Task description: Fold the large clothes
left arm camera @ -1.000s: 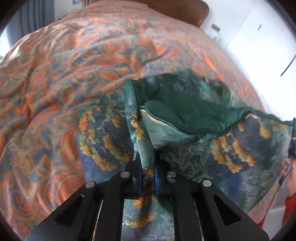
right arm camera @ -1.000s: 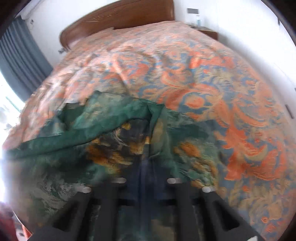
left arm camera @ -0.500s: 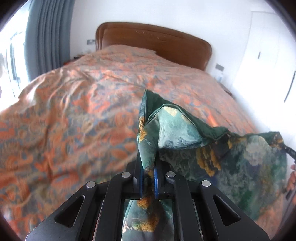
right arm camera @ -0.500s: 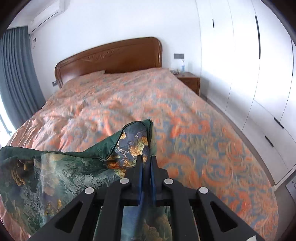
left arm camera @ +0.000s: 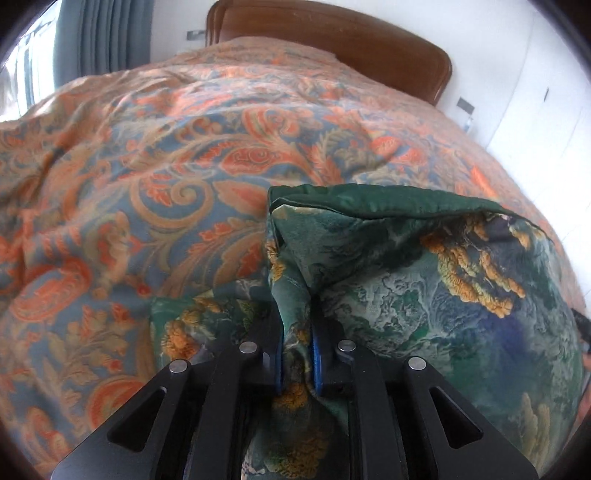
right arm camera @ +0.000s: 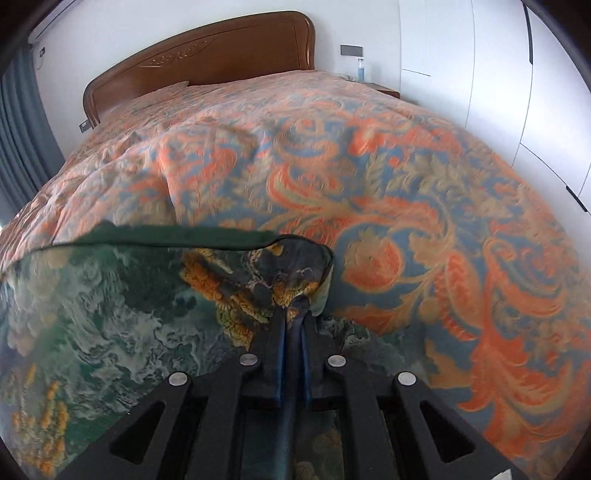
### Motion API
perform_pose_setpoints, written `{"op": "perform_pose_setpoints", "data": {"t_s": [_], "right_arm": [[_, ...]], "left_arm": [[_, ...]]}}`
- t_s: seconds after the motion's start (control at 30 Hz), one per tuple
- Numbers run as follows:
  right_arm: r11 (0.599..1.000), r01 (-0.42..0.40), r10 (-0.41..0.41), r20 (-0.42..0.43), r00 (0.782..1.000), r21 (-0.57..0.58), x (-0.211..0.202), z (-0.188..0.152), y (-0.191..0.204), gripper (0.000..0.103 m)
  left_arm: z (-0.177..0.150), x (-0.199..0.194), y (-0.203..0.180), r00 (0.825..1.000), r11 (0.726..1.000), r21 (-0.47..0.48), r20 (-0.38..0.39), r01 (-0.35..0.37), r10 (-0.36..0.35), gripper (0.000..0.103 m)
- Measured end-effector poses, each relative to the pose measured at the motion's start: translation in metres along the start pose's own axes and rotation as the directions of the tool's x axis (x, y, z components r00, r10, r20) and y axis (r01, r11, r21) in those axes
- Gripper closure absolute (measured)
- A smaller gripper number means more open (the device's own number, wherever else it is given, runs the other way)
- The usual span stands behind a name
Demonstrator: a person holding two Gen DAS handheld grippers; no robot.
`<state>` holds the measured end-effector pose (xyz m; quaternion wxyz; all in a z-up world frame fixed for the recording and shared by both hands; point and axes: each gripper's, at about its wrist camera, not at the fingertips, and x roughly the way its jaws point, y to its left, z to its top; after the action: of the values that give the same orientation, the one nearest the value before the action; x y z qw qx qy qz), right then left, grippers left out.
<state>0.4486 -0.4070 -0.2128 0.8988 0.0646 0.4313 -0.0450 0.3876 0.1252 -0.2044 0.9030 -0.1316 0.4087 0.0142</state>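
The large garment [left arm camera: 424, 295] is dark green with a blue and yellow-orange print. It hangs spread between both grippers over the bed, its dark hem running across the top. In the left wrist view my left gripper [left arm camera: 295, 321] pinches a bunched corner of it; its jaws are opening slightly, with the cloth still between the blue pads. My right gripper [right arm camera: 293, 317] is shut on the opposite corner of the garment [right arm camera: 110, 314], whose body stretches away to the left. A lower layer of the same cloth lies on the bed under the fingers.
An orange and blue paisley bedspread [left arm camera: 166, 166] covers the whole bed [right arm camera: 424, 221]. A brown wooden headboard [right arm camera: 207, 55] stands at the far end. White wardrobe doors [right arm camera: 517, 92] and a nightstand [right arm camera: 384, 88] are on the right, grey curtains [left arm camera: 107, 33] on the left.
Both grippers first rose with the garment's corners, then dropped back toward the bed. The garment's top edge is now pulled straighter and sits lower over the bedspread.
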Motion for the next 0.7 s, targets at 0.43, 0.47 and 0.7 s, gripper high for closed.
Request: {"op": "perform_pose_setpoints", "data": {"t_s": [0.43,0.47,0.7], "right_arm": [[0.990,-0.102,0.101,0.014,0.995,0.100,0.017,-0.012,-0.021,0.090],[0.990,-0.101,0.100,0.014,0.995,0.099,0.015,-0.012,-0.020,0.090],[0.988,-0.059,0.059,0.005,0.998,0.145,-0.013,0.005,-0.028,0.053]], "left_arm": [[-0.004,0.008,-0.002,1.000,1.000,0.005,-0.003,-0.017,0.017,0.087],[-0.003,0.007,-0.004,0.999,0.999,0.016,-0.008,-0.034,0.034,0.086],[0.010,-0.035,-0.011,0.994,0.991,0.077,-0.011,-0.110,0.111,0.028]]}}
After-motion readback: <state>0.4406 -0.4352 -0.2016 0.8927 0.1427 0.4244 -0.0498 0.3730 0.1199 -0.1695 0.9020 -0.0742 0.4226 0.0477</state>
